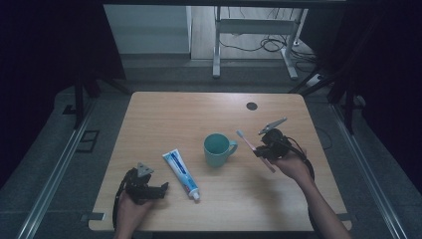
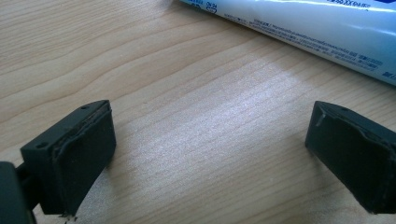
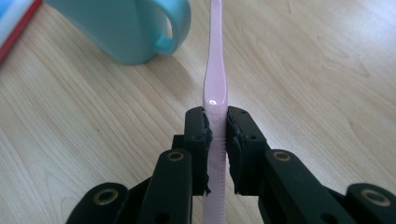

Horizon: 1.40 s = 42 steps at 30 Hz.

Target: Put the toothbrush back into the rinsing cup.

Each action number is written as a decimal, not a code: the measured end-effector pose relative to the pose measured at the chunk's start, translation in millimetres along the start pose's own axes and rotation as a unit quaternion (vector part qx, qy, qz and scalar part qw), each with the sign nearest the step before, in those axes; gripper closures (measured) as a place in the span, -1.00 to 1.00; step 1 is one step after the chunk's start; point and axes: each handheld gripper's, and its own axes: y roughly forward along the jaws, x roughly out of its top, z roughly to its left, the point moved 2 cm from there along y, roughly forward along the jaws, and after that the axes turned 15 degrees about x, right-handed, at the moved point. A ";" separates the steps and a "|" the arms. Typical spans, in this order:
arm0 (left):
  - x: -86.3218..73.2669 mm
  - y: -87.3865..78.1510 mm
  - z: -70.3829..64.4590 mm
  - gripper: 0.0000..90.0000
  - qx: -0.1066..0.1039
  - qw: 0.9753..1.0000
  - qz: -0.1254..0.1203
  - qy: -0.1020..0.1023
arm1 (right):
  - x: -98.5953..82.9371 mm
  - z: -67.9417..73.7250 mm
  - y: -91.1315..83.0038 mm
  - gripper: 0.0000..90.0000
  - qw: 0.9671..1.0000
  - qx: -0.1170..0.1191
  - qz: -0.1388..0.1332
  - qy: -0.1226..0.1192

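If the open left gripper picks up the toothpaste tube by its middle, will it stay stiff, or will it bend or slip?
The toothpaste tube lies flat and looks soft-walled, so it would probably dent under the jaws and sag a little at both ends. Its glossy printed skin may slide between the pads. It is flattened toward its sealed end, so it seems unlikely to roll. The left gripper is open beside it.

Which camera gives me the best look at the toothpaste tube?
The high view: the whole toothpaste tube lies flat on the table, cap toward the person, between the left hand-held gripper and the mug. The left gripper view catches part of its printed side; the right gripper view, perhaps a cropped corner.
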 end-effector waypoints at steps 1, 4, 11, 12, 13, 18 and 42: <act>0.0 0.0 0.0 -0.96 0.000 1.000 0.000 0.000 | 0.9 1.0 -2.6 0.74 1.000 -0.002 -0.008 -0.004; 0.0 0.0 0.0 -0.96 0.000 1.000 0.000 0.000 | 1.9 2.1 -5.4 0.74 1.000 -0.002 -0.017 -0.008; 0.0 0.0 0.0 -0.96 0.000 1.000 0.000 0.000 | 6.8 8.0 -11.8 0.74 0.998 0.002 -0.052 -0.019; 0.0 0.0 0.1 -0.96 0.000 1.000 0.000 0.000 | 7.7 8.9 -12.5 0.74 0.998 0.003 -0.056 -0.022; 0.0 0.0 0.1 -0.96 0.000 1.000 0.000 0.000 | 8.8 10.2 -13.2 0.74 0.998 0.004 -0.061 -0.023; 0.1 0.1 0.2 -0.96 0.000 1.000 0.000 0.002 | 14.8 15.6 -17.6 0.74 0.996 0.006 -0.088 -0.033; 0.1 0.1 0.3 -0.96 0.000 1.000 -0.001 0.002 | 36.5 29.9 -26.6 0.74 0.980 0.015 -0.192 -0.058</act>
